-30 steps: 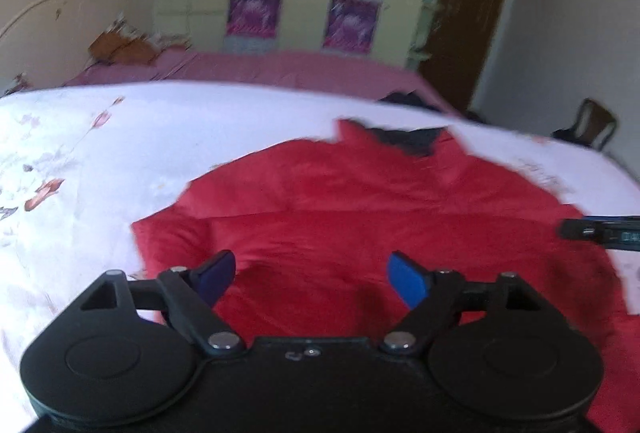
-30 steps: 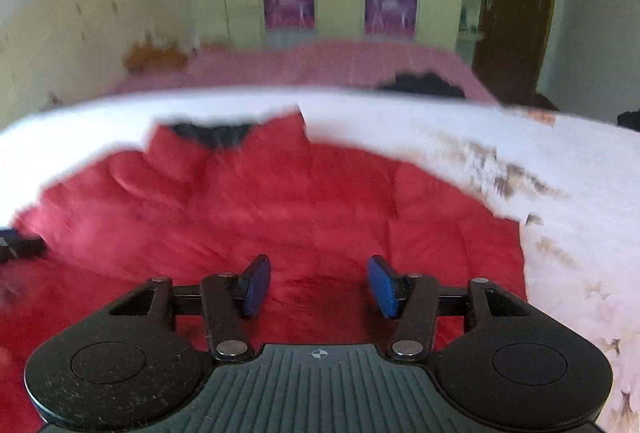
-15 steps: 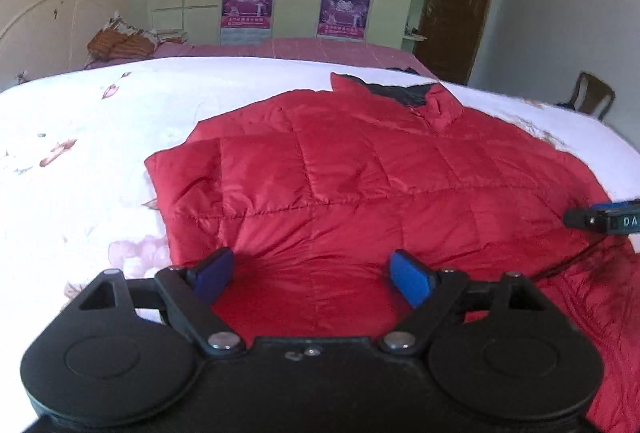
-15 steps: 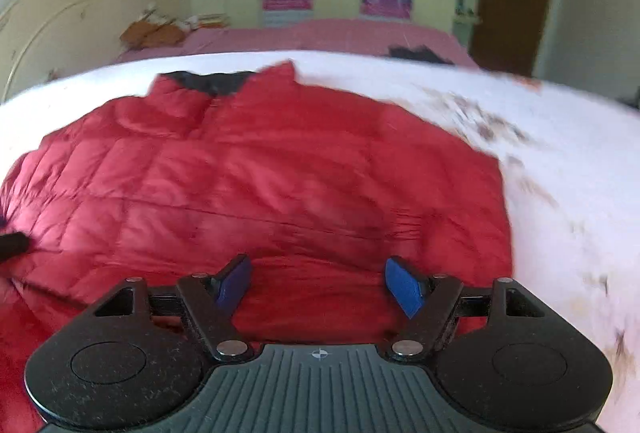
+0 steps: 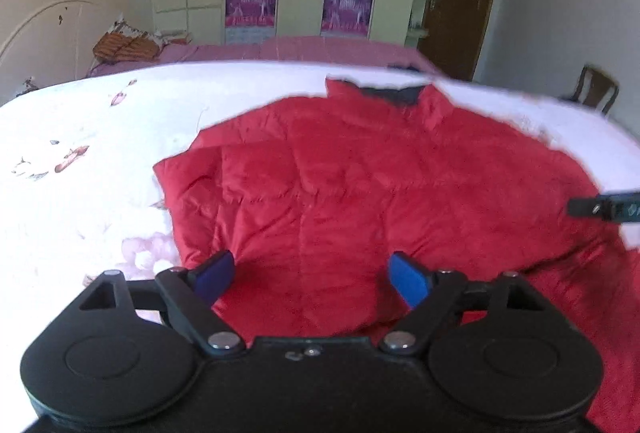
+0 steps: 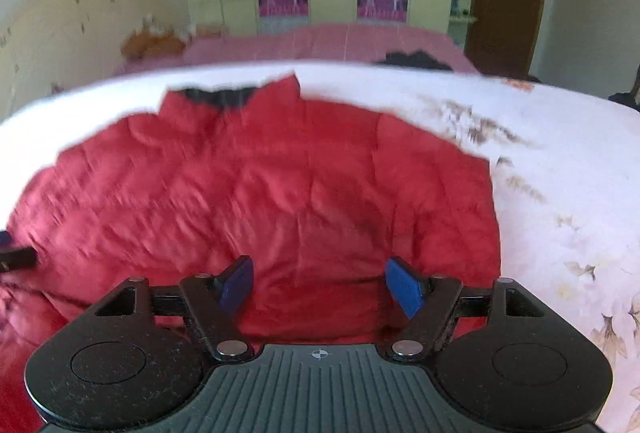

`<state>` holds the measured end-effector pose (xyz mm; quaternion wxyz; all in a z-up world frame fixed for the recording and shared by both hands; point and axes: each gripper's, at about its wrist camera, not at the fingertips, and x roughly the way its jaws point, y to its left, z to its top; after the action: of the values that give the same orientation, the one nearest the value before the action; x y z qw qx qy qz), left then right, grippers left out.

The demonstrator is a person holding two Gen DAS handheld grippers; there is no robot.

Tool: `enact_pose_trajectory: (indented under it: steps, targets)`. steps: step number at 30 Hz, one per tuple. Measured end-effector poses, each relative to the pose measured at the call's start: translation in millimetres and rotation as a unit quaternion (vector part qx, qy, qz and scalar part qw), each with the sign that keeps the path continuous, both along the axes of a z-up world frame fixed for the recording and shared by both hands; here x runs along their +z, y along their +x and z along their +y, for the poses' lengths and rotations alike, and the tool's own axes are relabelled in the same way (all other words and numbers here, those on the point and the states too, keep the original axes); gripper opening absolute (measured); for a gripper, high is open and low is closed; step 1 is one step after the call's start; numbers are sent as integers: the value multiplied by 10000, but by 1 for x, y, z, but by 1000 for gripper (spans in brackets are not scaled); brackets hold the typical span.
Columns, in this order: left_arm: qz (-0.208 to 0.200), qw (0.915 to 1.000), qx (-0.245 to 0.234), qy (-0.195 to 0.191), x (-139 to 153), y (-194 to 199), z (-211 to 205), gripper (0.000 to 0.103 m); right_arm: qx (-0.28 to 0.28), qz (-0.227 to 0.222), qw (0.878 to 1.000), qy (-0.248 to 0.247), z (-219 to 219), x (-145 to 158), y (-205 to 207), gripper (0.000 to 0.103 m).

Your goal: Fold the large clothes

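The white floral bedspread [image 5: 80, 121] carries your red quilted jacket [image 5: 360, 185], spread flat, dark collar at the far end. Your left gripper [image 5: 312, 277] and right gripper [image 6: 320, 283] stand released, apparently just above its near hem.

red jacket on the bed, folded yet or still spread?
Partly folded. The red jacket lies flat on the white bedsheet, collar at the far end; both side edges run straight, no sleeves sticking out. Bottom half not folded up.
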<state>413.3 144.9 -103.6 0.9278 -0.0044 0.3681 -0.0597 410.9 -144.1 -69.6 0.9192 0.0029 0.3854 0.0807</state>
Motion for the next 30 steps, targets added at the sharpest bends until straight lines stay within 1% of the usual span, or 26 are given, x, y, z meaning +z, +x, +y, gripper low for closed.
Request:
enact_pose_trajectory:
  steps: [1, 2, 5, 10, 15, 20, 21, 22, 23, 25, 26, 27, 28, 30]
  targets:
    - [68, 10000, -24, 8, -5, 3, 0, 84, 12, 252, 9996, -155, 3, -9, 6, 73]
    - [75, 10000, -34, -3, -7, 3, 0, 85, 31, 378, 9991, -214, 5, -16, 9, 74]
    - [49, 9999, -60, 93, -9, 3, -2, 85, -11, 370, 9991, -209, 5, -16, 11, 74]
    - [31, 9999, -89, 68, -12, 2, -1, 85, -60, 334, 9992, -201, 7, -19, 5, 74]
    - [23, 9999, -90, 89, -13, 1, -2, 85, -70, 368, 9989, -269, 8, -21, 11, 74]
    - [52, 9998, -105, 166, -14, 3, -5, 86, 1, 417, 9989, -218, 5, -21, 14, 74]
    - [117, 9997, -101, 173, -10, 2, -4, 86, -2, 451, 9988, -183, 4, -19, 14, 74]
    - [149, 9997, -94, 155, -5, 0, -3, 88, -30, 475, 9988, -106, 1, -14, 13, 74]
    - [143, 9998, -98, 131, 0, -4, 0, 96, -75, 418, 9991, 6, -4, -7, 9, 74]
    - [138, 9998, -91, 147, 6, -17, 5, 102, -198, 271, 9990, 300, -22, 4, -6, 75]
    - [131, 9997, -59, 174, 9, -25, 9, 102, -279, 302, 9982, 437, -34, 7, -13, 85]
    - [176, 9997, -56, 130, 10, -35, 15, 101, -329, 306, 9974, 564, -45, 10, -21, 91]
    - [239, 9997, -48, 25, 11, -45, 22, 96, -344, 312, 9964, 712, -59, 12, -31, 95]
    - [338, 9992, 98, -178, 13, -68, 36, 93, -375, 471, 9941, 898, -85, 14, -51, 95]
